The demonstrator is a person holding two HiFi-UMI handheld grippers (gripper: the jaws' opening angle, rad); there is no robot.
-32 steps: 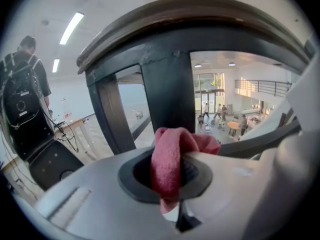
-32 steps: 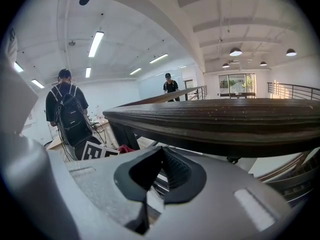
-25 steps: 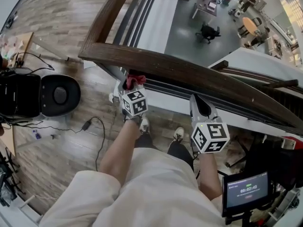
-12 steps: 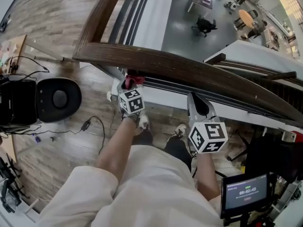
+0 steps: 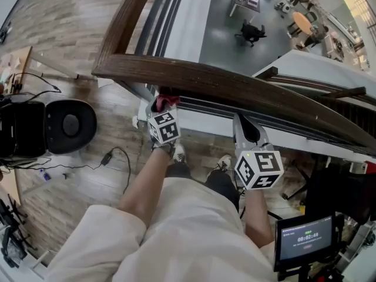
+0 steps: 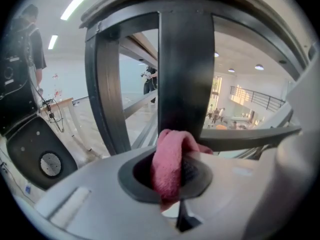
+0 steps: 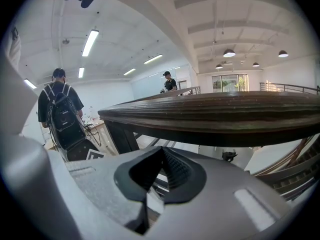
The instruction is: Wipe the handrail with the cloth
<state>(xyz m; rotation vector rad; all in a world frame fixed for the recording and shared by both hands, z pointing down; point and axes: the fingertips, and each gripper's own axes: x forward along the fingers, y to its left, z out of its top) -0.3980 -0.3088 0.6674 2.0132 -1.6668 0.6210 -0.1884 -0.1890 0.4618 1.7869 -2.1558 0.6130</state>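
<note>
Head view: the left gripper (image 5: 163, 106) pinches the red cloth (image 5: 168, 100) just under the dark wooden handrail (image 5: 235, 87), near its corner. The right gripper (image 5: 247, 129), jaws together and empty, sits below the handrail, farther from that corner.

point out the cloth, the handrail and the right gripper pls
cloth (image 6: 167, 166): left gripper view, on the pink fold pinched between the fingers.
handrail (image 5: 235, 88): head view, on the top face of the dark wooden rail.
right gripper (image 7: 162, 154): right gripper view, where its shut fingers meet.
</note>
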